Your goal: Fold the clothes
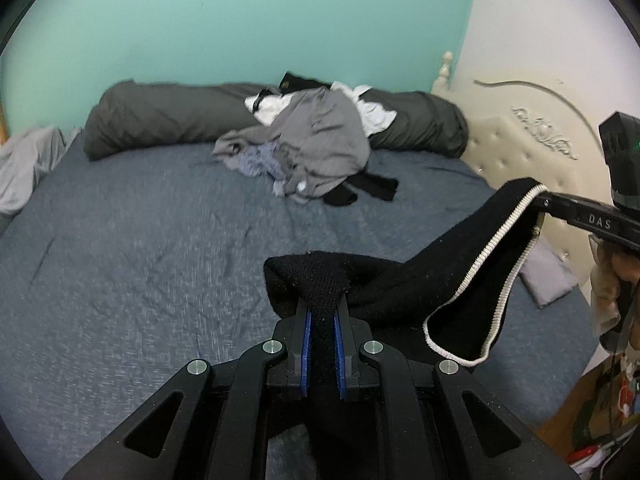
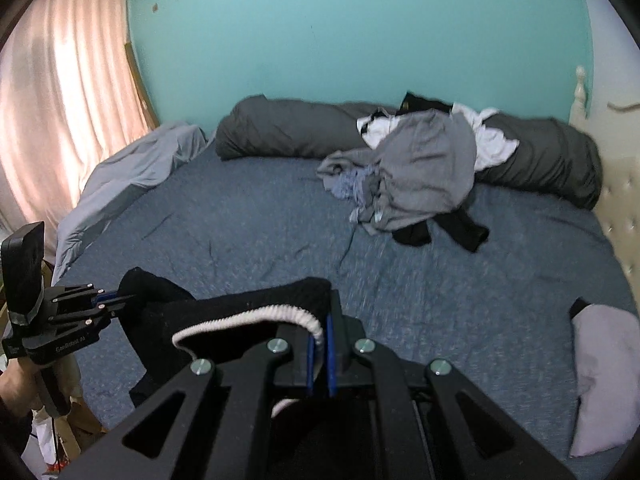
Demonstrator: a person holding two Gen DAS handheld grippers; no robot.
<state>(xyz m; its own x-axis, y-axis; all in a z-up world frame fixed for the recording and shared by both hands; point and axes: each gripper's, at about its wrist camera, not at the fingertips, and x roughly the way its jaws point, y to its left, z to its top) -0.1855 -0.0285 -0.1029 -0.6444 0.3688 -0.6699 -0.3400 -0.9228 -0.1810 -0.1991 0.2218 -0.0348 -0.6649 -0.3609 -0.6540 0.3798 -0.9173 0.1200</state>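
Over a blue-grey bed (image 1: 140,240), held up between two grippers: black knit garment (image 1: 400,284) with a white ribbed edge (image 1: 488,256), clear of the sheet, sagging in the middle.

Far left, seen from the right wrist — pink curtain (image 2: 60,92) and a pale grey bundle of bedding (image 2: 132,168) against the teal wall (image 2: 340,32). Lower left in that view, left gripper (image 2: 120,300) gripped by a hand (image 2: 16,388), fingers pressed together on a plain black corner of the garment. Same pinch from its own camera: left gripper (image 1: 322,320), blue pads (image 1: 307,340) clamped on a fold of black knit.

Centre back: long dark grey bolster (image 1: 168,116) along the wall, with a heap of unfolded clothes (image 1: 320,148) leaning on it — grey on top, white and black pieces underneath, a black piece (image 1: 368,188) trailing onto the sheet.

Right of centre: right gripper (image 2: 319,344), closed tight on the white ribbed edge, trim running between its blue pads; from the left wrist, right gripper (image 1: 540,196) pinching the garment's raised corner. Far right: cream tufted headboard (image 1: 516,148), and near it a small folded pale lilac item (image 2: 604,380) flat on the bed, well apart from the heap.
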